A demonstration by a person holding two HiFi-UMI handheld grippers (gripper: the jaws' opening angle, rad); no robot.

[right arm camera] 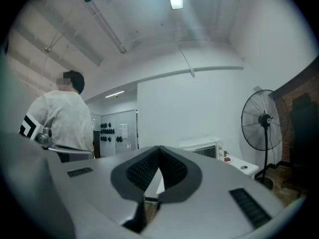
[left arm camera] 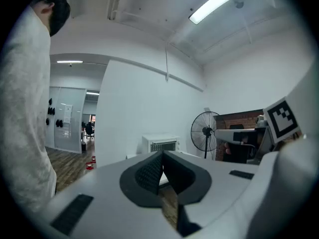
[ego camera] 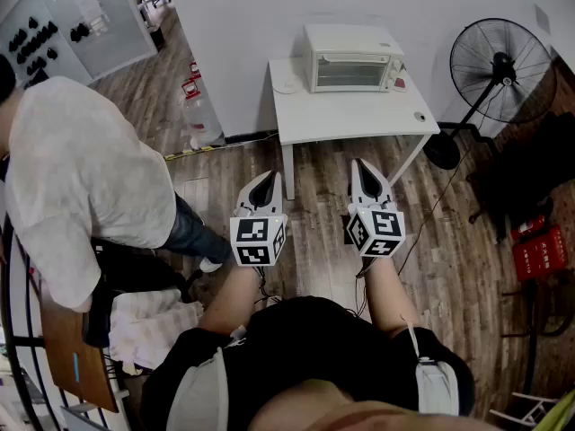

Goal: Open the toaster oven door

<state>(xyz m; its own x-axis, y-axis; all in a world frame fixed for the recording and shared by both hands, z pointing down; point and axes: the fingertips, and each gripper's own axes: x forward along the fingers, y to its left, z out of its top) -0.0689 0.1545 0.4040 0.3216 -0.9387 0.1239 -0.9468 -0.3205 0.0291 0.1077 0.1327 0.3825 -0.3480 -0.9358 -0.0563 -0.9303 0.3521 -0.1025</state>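
**A:** What is right in front of us?

**B:** Our two claws. The left claw (ego camera: pixel 268 180) and the right claw (ego camera: pixel 361 165) both have their tips pressed together, with nothing in them. They are smooth white shells with dark bumpy pads (left arm camera: pixel 148 173). Each one has a cube (ego camera: pixel 259 241) with black and white squares on it.

**A:** Have we started on the door (ego camera: pixel 346 73)?

**B:** Not yet, we think. It is shut, and we stand well back from it on the brown wood floor (ego camera: pixel 314 209), which is all long planks.

**A:** So where is the toaster oven (ego camera: pixel 350 39)?

**B:** Ahead of us is a white table (ego camera: pixel 359 117), flat and smooth, on thin legs. To its right stands a black fan (ego camera: pixel 499 72), a round wire cage on a pole. The toaster oven sits at the back of the table, by the wall. It is a white box, metal we guess, with a see-through door on the front.

**A:** What do we need to do next?

**B:** We think we must step up to the table, spread one claw and get it on the door's handle. We cannot make out the handle from here.

**A:** Is there anything little on the table?

**B:** A round white thing (ego camera: pixel 287 85) lies just left of the toaster oven. A tiny round thing (ego camera: pixel 419 116) with a dark middle sits near the table's right corner.
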